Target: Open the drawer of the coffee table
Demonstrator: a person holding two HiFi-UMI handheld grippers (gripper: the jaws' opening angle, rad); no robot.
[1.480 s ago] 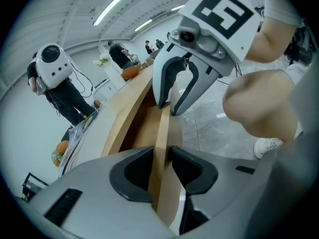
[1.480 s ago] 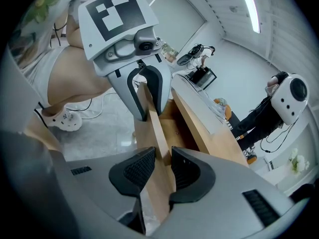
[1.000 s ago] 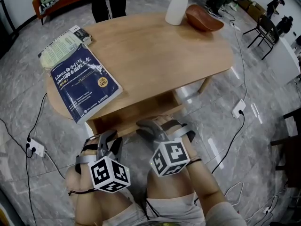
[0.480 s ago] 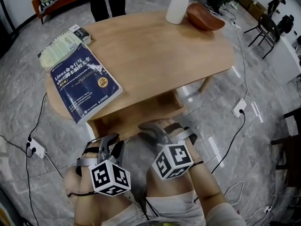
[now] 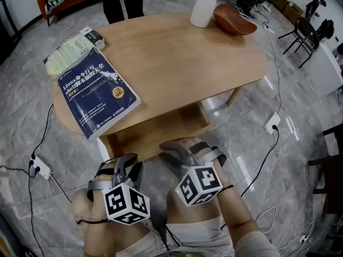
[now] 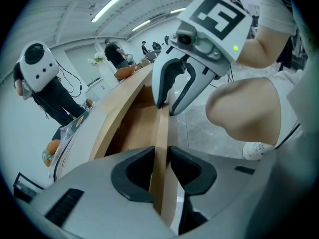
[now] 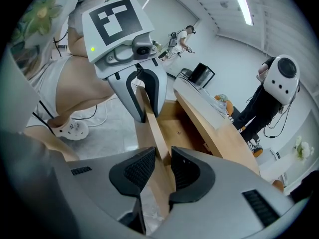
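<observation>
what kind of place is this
Probably a lab or studio staged as a living room: a wooden coffee table with a vase, loose power strips, and a person in a white headset.

book [image 5: 97, 95] left on table [image 5: 177, 63], vase [image 5: 203, 7] beside bowl [image 5: 231, 19] behind, drawer [image 5: 155, 133] beneath

Bright, even light from ceiling strip lights [image 6: 107, 7]; soft shadows, sharp focus, fisheye-warped edges.
</observation>
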